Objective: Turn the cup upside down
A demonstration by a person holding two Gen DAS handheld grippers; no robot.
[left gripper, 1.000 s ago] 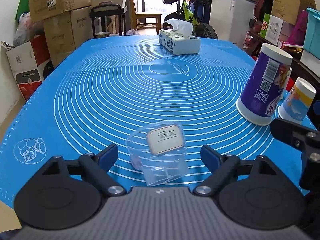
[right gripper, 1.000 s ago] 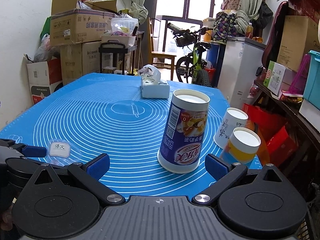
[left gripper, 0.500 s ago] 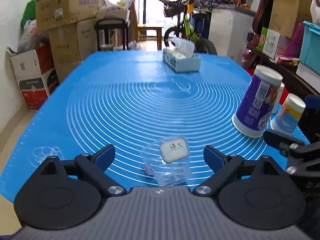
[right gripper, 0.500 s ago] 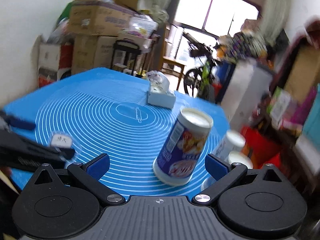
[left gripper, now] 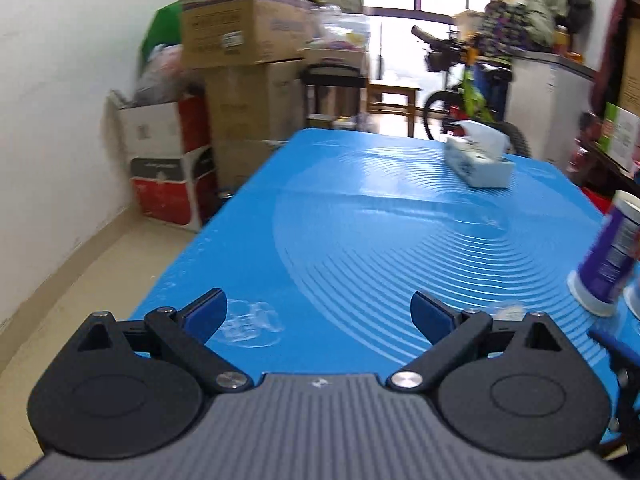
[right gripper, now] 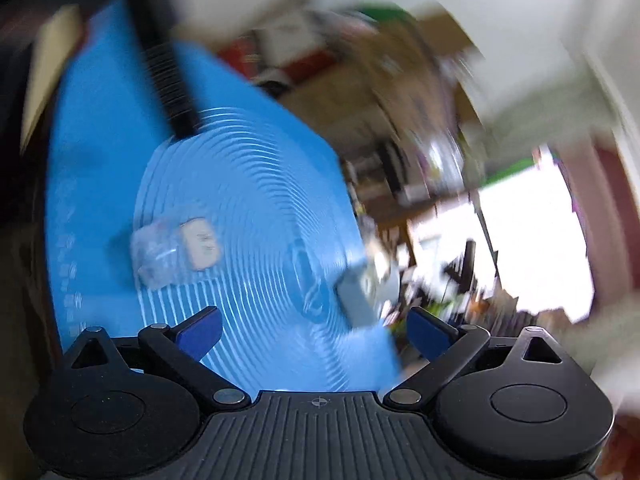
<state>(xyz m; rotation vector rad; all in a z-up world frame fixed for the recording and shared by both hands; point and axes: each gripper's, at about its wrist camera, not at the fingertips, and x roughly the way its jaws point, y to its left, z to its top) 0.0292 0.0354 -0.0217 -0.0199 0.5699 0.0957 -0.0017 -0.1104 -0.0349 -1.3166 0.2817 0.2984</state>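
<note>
A small clear plastic cup [right gripper: 176, 250] with a white label stands on the blue mat [right gripper: 256, 208] in the blurred, rolled right wrist view, left of and beyond my right gripper [right gripper: 314, 330], which is open and empty. In the left wrist view the cup barely shows as a faint clear shape [left gripper: 510, 309] behind the right finger of my left gripper [left gripper: 320, 312], which is open, empty and back near the mat's front left edge [left gripper: 192, 280].
A tall purple cup [left gripper: 610, 256] stands upside down at the mat's right edge. A tissue box [left gripper: 478, 162] sits at the far right, also in the right wrist view [right gripper: 356, 296]. Cardboard boxes [left gripper: 240, 80] and a bicycle [left gripper: 468, 92] stand beyond the table.
My left gripper has pulled back and swung left, so the clear cup has left the gap between its fingers. My right gripper has rolled sharply and swung left towards the cup; its view is blurred.
</note>
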